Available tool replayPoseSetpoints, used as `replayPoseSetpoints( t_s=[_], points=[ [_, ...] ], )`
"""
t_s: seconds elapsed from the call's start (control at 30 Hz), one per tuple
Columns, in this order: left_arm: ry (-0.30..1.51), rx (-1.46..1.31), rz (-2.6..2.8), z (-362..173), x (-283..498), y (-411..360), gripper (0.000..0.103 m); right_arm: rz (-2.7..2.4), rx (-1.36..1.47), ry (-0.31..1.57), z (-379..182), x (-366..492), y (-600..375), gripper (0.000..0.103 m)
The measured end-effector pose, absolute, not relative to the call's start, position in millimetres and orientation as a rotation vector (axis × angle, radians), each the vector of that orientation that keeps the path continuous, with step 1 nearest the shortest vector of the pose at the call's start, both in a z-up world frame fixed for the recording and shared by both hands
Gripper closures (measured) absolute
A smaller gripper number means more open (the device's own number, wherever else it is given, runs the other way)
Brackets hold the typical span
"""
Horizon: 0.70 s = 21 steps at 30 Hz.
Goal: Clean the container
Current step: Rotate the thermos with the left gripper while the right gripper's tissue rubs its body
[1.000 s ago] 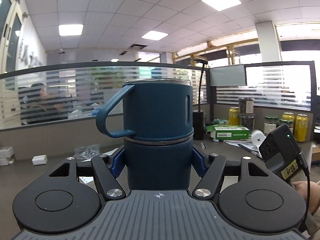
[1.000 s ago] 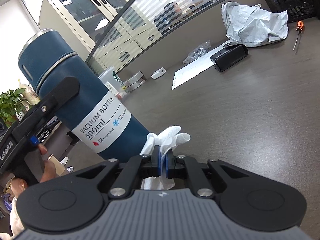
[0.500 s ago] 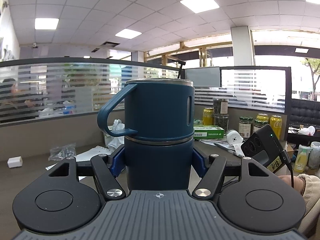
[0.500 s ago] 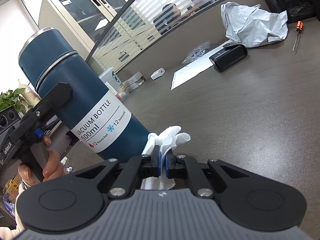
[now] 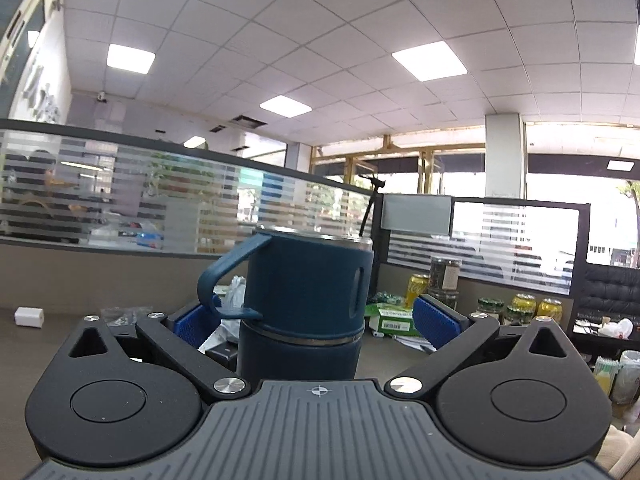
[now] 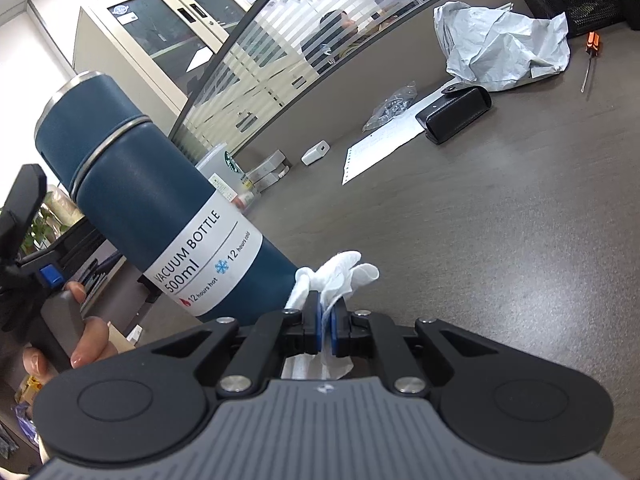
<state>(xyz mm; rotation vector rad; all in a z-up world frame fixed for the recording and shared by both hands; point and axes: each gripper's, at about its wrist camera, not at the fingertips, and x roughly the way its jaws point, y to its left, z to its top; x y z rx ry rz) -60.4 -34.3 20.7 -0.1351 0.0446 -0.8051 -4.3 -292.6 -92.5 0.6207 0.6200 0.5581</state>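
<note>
bottle base hidden | left gripper apart | right gripper pinching tissue

Black case, crumpled white bag, screwdriver, drink cans.

My vacuum bottle wore a matt, faintly textured dark-blue coat, with bare brushed-metal bands at its rim and at the cap seam, and a smooth white paper label. The wipe in my right claw looked like soft, crumpled white tissue. My left claw had ribbed blue rubbery pads on matt black plastic arms with shiny metal rivets. The worktop was a dull, grainy grey-brown laminate.
</note>
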Motion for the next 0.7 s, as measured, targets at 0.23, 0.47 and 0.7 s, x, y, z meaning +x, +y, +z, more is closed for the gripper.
replayPoseSetpoints(
  t_s=[0.23, 0.47, 0.7],
  points=[
    [-0.014, -0.250, -0.595, 44.4, -64.4, -26.9, 0.000, 0.578, 0.658, 0.567, -84.2, -8.6, -298.2, 0.095],
    [0.049, -0.262, -0.485, 51.5, -56.1, -31.0, 0.000, 0.602, 0.693, 0.478, -60.8, -15.8, -310.8, 0.095],
    [0.072, -0.262, -0.477, 52.2, -53.4, -30.8, 0.000, 0.641, 0.694, 0.357, -25.6, -24.9, -317.1, 0.095]
  ],
)
